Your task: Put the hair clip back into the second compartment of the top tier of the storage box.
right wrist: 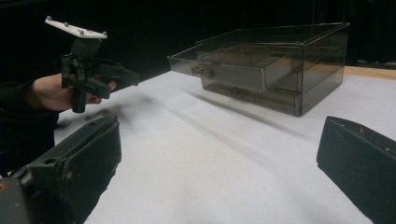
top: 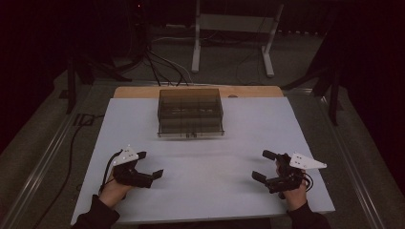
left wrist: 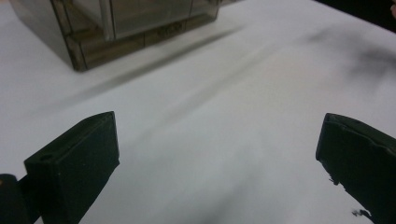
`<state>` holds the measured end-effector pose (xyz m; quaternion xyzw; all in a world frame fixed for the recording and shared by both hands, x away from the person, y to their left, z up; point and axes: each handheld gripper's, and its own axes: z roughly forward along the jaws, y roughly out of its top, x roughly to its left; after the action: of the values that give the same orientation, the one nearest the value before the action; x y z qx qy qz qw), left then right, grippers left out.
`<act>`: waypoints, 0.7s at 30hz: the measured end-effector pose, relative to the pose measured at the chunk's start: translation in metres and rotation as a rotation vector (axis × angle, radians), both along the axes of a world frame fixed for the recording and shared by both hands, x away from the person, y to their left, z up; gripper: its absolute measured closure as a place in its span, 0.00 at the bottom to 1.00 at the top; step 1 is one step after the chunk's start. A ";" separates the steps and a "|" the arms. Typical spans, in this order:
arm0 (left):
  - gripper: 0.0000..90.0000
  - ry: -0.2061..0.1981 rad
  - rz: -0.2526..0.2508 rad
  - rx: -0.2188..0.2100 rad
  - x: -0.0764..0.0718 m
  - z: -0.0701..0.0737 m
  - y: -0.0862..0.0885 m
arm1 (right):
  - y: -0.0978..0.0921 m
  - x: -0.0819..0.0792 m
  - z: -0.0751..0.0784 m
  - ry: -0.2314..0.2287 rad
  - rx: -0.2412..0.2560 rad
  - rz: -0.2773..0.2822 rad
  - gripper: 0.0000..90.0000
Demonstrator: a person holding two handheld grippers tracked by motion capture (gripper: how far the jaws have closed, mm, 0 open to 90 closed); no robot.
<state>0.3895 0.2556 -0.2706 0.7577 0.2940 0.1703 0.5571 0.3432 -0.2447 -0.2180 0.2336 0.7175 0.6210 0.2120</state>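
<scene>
At far centre of white table (top: 143, 124) — smoky clear drawer box (top: 191, 112), one upper drawer slightly out. Near left gripper (top: 149, 164) and near right gripper (top: 264, 165) — jaws wide, empty, well apart from box, seemingly poised to reach.

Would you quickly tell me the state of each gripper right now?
Left gripper: open, holding nothing.
Right gripper: open, holding nothing.

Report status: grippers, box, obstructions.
Left gripper open, right gripper open, both empty. Smoky transparent plastic drawer box untouched, far centre. White tabletop between, unobstructed.
</scene>
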 end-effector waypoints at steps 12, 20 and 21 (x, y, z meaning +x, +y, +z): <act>0.01 0.014 0.064 -0.033 -0.019 -0.012 0.027 | 0.000 0.000 -0.001 0.001 -0.006 0.003 0.00; 0.01 0.010 0.122 -0.038 -0.031 -0.017 0.047 | 0.000 -0.001 0.000 -0.001 -0.009 0.004 0.00; 0.01 0.013 0.130 -0.037 -0.033 -0.018 0.049 | 0.000 -0.001 0.000 -0.002 -0.010 0.003 0.00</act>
<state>0.3568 0.3045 -0.2884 0.7275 0.3494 0.1959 0.5570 0.3424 -0.2445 -0.2183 0.2308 0.7208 0.6180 0.2128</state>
